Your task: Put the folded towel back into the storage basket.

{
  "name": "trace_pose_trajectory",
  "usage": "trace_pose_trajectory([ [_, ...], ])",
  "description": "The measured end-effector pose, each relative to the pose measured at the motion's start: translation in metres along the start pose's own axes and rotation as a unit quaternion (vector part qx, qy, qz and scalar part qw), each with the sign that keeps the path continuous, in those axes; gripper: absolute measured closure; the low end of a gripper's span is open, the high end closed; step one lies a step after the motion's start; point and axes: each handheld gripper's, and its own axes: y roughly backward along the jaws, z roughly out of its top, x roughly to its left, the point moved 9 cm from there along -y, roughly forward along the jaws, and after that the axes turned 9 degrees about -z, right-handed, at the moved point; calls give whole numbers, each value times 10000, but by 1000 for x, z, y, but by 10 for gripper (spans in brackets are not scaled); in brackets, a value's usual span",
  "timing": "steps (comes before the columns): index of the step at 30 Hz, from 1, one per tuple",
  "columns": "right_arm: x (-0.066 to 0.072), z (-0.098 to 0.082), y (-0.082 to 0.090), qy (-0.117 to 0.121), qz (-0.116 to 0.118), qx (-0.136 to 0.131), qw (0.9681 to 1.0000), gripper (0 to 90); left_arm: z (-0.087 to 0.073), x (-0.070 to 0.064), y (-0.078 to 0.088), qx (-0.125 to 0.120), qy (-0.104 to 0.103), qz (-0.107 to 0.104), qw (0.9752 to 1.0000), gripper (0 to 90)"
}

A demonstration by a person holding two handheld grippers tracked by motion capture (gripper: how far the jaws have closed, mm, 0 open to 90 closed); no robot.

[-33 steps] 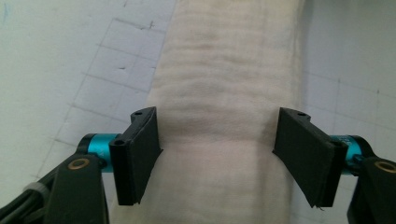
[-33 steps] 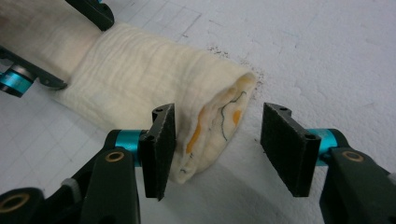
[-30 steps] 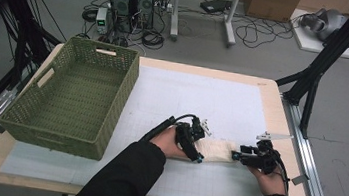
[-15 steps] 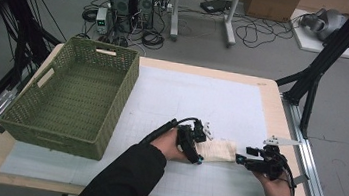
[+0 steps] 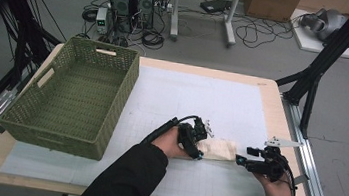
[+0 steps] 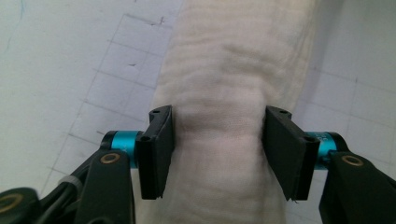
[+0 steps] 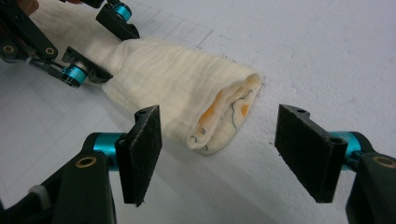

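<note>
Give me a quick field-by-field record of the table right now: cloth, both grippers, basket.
cloth: cream rolled cloth lying on the white gridded mat, in front of the person
left gripper: left gripper straddles the roll, jaws just been closing, pads at its sides
right gripper: right gripper open, apart from the roll's open end, nothing between its pads
cloth detail: orange and dark print visible inside the end fold
basket: green woven basket at the table's left, nothing seen inside
</note>
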Motion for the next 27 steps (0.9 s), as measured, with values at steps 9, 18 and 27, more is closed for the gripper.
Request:
trace_pose_trajectory([
  [9,1,1,-3,17,16,-7,10000,301,2,8,3,14,99,154,9998,703],
  [18,0,-1,-4,31,19,-19,10000,280,2,11,4,12,228,240,9995,781],
  [27,4,-1,-7,195,104,-68,9997,215,-2,11,10,-93,525,262,9982,791],
])
